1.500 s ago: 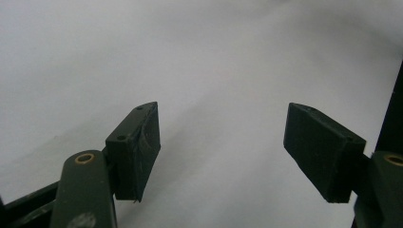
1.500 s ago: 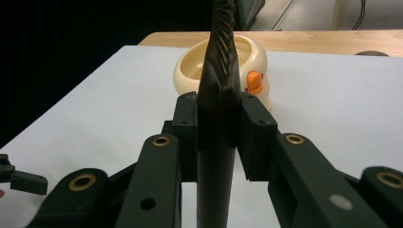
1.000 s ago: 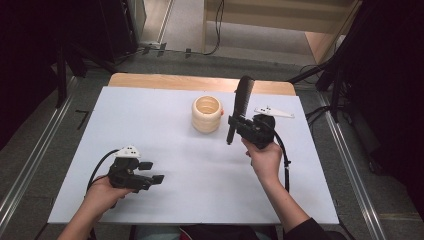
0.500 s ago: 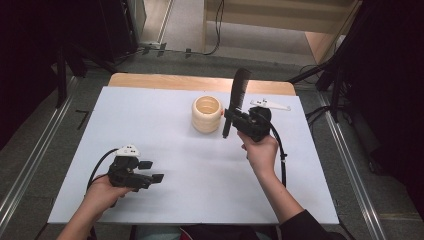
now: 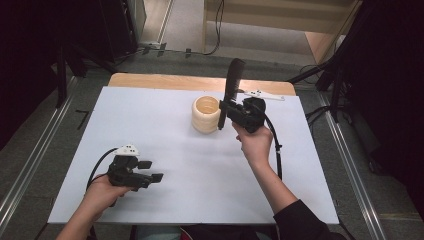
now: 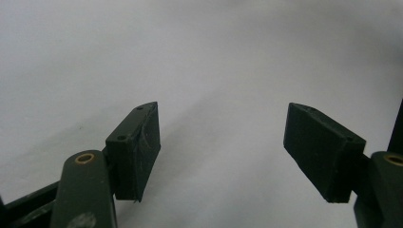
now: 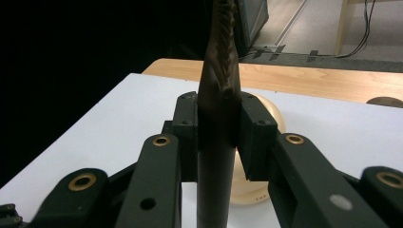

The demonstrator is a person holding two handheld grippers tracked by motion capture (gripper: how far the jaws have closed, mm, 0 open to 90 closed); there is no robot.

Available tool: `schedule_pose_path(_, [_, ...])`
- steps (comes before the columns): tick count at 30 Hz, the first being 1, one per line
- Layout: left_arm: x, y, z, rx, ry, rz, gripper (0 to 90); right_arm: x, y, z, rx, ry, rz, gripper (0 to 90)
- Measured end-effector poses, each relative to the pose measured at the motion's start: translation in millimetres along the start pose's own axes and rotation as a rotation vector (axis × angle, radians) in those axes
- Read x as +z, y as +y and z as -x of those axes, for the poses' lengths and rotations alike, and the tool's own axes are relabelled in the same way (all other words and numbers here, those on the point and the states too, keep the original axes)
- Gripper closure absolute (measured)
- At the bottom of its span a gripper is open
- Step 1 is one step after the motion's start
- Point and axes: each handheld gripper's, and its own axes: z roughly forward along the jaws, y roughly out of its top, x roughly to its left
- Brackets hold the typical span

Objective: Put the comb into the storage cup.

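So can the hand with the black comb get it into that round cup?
Probably yes. The right gripper is shut on the black comb, held upright right beside the cream cup. The cup's mouth is open, and nothing lies between them on the white table.

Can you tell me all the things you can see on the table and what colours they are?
comb: one, black, upright, clamped in the right gripper beside the cup
cup: one, cream, ridged, open top, standing on the sheet near the table's far middle
sheet: one, white, covering most of the table
table: one, light wood, bare strip at the far edge
left gripper: one, black, jaws open over the sheet, near left
right gripper: one, black, shut on the comb
hands: two, one on each gripper
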Motion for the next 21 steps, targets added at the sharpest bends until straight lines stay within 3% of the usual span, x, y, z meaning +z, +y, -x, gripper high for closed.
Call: schedule_pose_path(21, [-0.2,-0.4,-1.8,-0.005,0.000,0.000,29.1,18.9,21.6,-7.9,-0.017,-0.009,0.009,69.8])
